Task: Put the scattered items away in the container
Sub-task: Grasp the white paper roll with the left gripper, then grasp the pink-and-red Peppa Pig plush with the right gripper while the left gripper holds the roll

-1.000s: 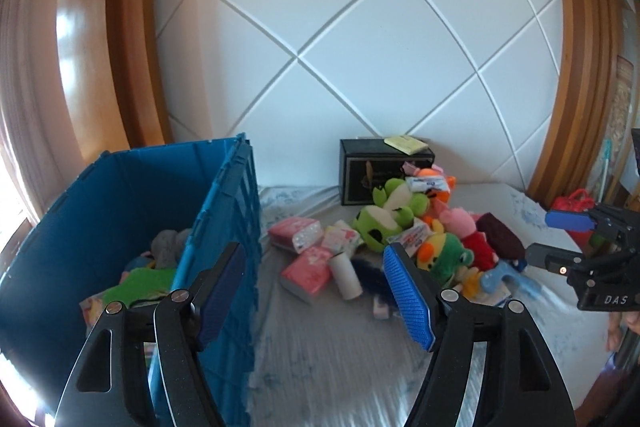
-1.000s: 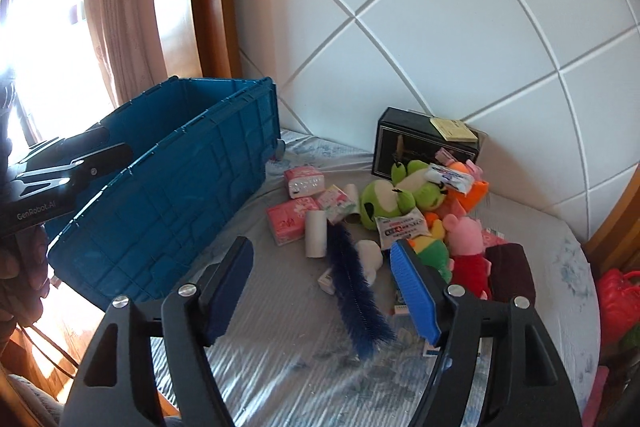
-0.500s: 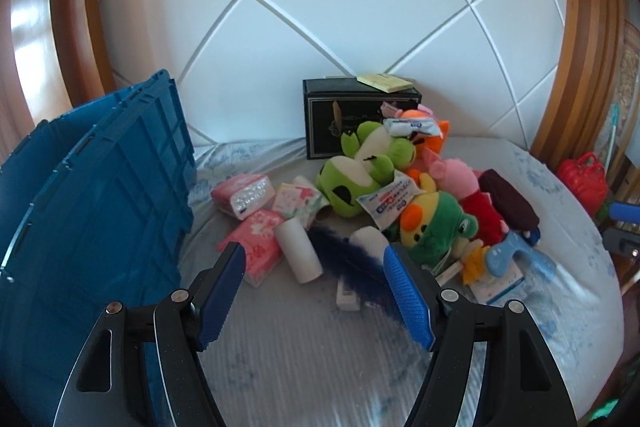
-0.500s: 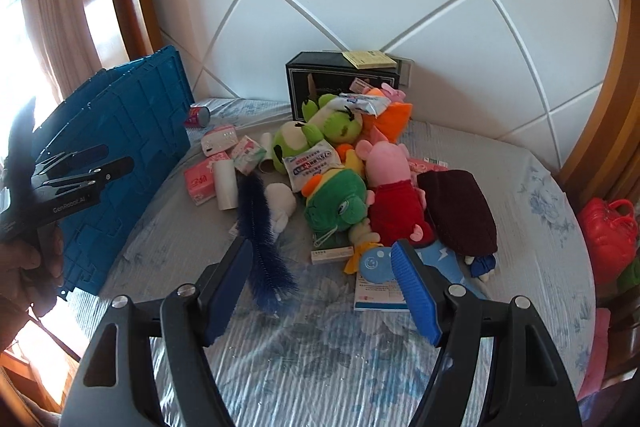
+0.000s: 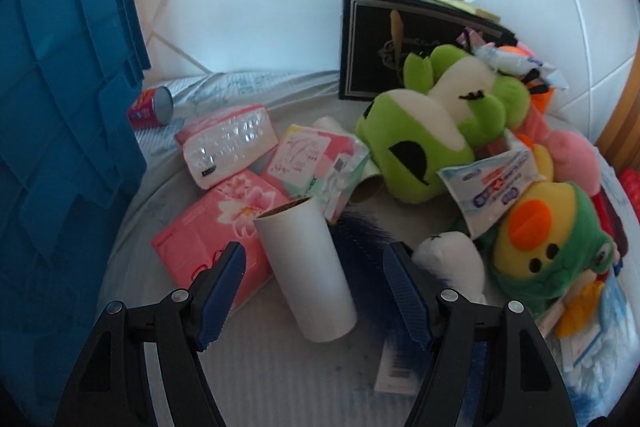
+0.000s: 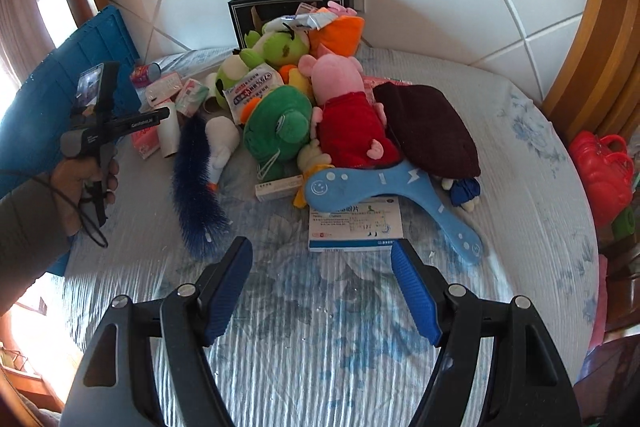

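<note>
Brush (image 5: 360, 239) beside cardboard tube (image 5: 308, 271).

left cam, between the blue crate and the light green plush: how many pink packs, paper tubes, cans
pink packs: 3
paper tubes: 2
cans: 1
total: 6

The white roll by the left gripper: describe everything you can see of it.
The white roll is a smooth paper-wrapped cylinder with a brown cardboard core showing at its open far end. It lies on its side on the bedsheet, pointing away, just ahead of the open left gripper and between its fingers' line. Its left side meets the pink tissue pack; the blue brush lies along its right.
</note>
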The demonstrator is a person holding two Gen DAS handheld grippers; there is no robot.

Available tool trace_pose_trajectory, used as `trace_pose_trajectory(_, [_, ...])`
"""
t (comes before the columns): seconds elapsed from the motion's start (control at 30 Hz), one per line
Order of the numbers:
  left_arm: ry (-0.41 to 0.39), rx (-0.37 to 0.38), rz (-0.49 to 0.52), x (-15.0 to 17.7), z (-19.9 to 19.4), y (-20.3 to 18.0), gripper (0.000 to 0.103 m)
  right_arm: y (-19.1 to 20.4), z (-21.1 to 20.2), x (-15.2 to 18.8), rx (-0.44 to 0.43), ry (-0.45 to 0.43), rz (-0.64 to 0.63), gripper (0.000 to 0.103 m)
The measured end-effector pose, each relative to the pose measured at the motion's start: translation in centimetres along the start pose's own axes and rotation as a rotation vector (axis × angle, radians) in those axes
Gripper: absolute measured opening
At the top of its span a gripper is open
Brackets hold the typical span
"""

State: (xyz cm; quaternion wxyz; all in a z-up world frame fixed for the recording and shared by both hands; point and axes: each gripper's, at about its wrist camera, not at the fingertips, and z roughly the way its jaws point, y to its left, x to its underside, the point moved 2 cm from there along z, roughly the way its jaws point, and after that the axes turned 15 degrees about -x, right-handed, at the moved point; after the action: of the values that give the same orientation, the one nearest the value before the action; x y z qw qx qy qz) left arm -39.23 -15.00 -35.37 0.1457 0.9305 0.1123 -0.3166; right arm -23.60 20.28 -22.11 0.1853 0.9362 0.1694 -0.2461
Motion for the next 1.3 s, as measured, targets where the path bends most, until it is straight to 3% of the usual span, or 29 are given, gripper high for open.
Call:
trace_pose_trajectory(0.1, [0.046,-0.006,0.004,0.3,2.8,-0.5,0.066,-0.7,0.5,0.6,0.013,0.016,0.028,0.071])
trace_pose_trajectory(0.17, [0.072,-0.012,0.013,0.5,4.0,-0.8,0.050,-0.9,0.8,0.6,0.019,0.024,0.036,0.071])
trace_pose_trajectory(0.33, [0.063,0.042,0.029,0.6,3.3,-0.6,0.048,-0.9,1.2,-0.5,0.025,0.013,0.037,0.071])
trace_pose_trajectory(0.67, [-0.005,0.092,0.028,1.2,-2.8,1.8,0.047,-2.7,4.8,-3.8,0.042,-0.018,0.017,0.071])
trace_pose_trajectory(1.0, [-0.033,0.070,-0.017,2.1,-7.7,6.3,0.047,-6.4,12.5,-10.4,0.032,-0.019,-0.064,0.071])
trace_pose_trajectory(1.3, [-0.025,0.029,-0.046,4.1,-10.7,8.5,0.047,-8.7,19.8,-13.1,-0.001,0.048,-0.084,0.073])
